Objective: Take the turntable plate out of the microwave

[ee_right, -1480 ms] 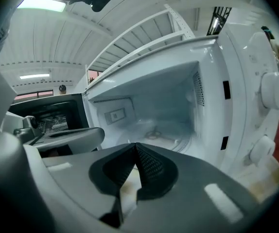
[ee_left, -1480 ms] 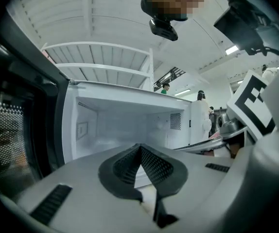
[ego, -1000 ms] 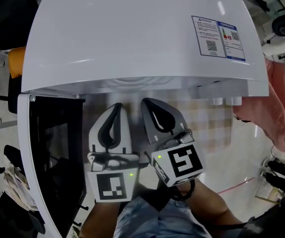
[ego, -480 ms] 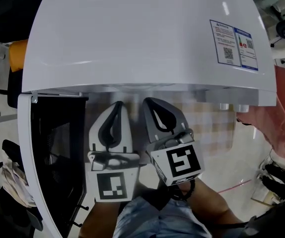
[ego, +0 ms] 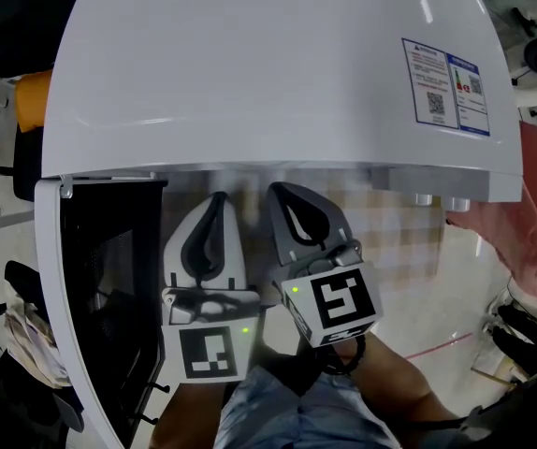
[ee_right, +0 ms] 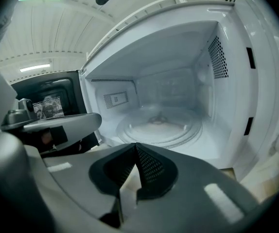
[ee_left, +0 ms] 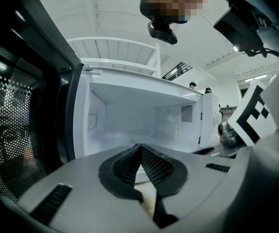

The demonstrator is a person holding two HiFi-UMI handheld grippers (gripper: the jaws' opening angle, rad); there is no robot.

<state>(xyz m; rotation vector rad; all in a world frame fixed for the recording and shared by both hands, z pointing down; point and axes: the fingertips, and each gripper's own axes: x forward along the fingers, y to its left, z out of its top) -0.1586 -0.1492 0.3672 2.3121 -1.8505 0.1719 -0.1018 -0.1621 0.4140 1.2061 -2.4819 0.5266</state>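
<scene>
**Head view:** The white microwave oven (ego: 268, 64) stands with its black mesh-windowed door (ego: 100, 279) swung open at the left. The left gripper (ego: 218, 199) and right gripper (ego: 278, 193) sit side by side just before the opening. Both are clenched with nothing between the jaws. The casing hides the cavity contents.

**Left gripper view:** The jaws meet tip to tip, empty. They mask the cavity floor.

**Right gripper view:** The jaws are closed and empty. The round clear glass turntable plate (ee_right: 159, 127) lies flat and face up at the centre of the cavity floor. Being round, it has no long axis.

**Assessment:** The plate is likely stiff, fairly heavy, slippery and breakable. The best hold is probably a pinch on the near rim, with the second gripper steadying the edge.
</scene>
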